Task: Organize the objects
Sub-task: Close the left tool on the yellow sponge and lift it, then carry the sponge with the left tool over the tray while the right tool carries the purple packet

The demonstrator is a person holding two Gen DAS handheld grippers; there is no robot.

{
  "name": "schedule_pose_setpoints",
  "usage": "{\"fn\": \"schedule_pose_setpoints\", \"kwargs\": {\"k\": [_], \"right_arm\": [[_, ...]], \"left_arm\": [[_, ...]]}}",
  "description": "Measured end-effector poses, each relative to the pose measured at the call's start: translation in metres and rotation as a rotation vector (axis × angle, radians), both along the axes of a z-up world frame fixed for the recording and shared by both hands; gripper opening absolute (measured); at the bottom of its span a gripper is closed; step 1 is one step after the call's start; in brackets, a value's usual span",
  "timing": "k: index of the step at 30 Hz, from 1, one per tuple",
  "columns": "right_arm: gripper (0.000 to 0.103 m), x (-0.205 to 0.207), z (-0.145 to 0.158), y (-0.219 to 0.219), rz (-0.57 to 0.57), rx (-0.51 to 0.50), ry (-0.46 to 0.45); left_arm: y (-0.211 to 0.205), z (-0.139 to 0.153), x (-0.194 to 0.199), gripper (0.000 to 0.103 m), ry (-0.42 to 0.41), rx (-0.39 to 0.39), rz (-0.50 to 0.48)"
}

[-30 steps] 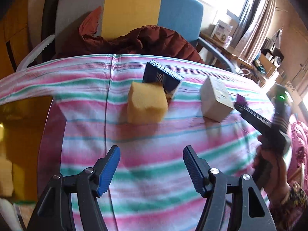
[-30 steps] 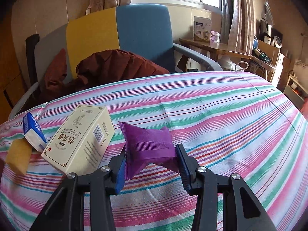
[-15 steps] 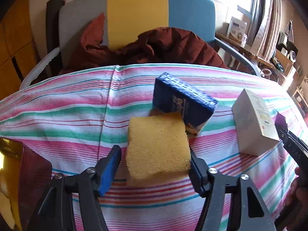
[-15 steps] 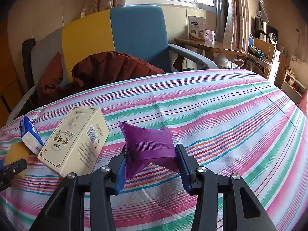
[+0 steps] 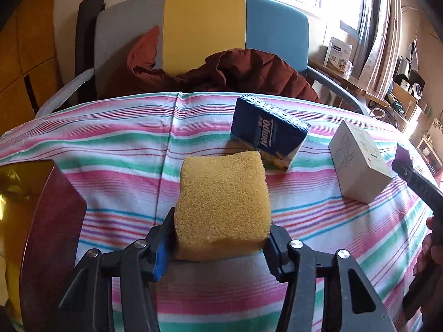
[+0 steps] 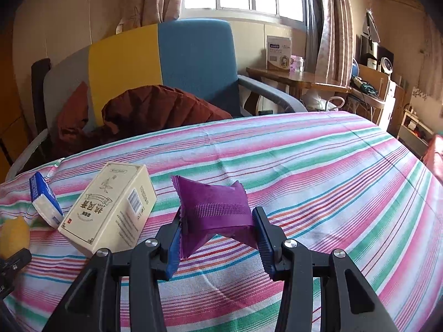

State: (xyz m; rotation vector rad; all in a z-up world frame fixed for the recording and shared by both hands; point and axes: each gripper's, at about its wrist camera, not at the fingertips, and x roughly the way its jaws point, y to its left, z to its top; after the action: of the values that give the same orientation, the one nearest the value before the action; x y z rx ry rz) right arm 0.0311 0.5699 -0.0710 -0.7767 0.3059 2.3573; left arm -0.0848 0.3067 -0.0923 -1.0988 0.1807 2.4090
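My left gripper is shut on a yellow sponge, its pads pressing both sides. Behind it a blue Tempo tissue pack leans on the striped tablecloth. A cream box lies to the right. My right gripper is shut on a purple packet just above the cloth. In the right wrist view the cream box, the tissue pack and the sponge lie to the left.
A chair with a brown jacket stands behind the table. A dark red and gold object sits at the left table edge. A side table with boxes stands at the right. My right gripper's side shows at the left view's edge.
My left gripper moved forward to the sponge and closed on it. The right gripper keeps hold of the purple packet and has barely moved.
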Motion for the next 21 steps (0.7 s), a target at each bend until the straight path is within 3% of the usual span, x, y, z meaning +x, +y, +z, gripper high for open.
{"fn": "schedule_pose_setpoints", "kwargs": {"k": [10, 21], "right_arm": [[0.047, 0.016, 0.017, -0.046, 0.059, 0.075, 0.041], [0.047, 0.019, 0.015, -0.136, 0.288, 0.176, 0.003]], "left_arm": [[-0.011, 0.005, 0.036, 0.055, 0.036, 0.014, -0.049], [-0.034, 0.019, 0.068, 0.055, 0.054, 0.093, -0.083]]}}
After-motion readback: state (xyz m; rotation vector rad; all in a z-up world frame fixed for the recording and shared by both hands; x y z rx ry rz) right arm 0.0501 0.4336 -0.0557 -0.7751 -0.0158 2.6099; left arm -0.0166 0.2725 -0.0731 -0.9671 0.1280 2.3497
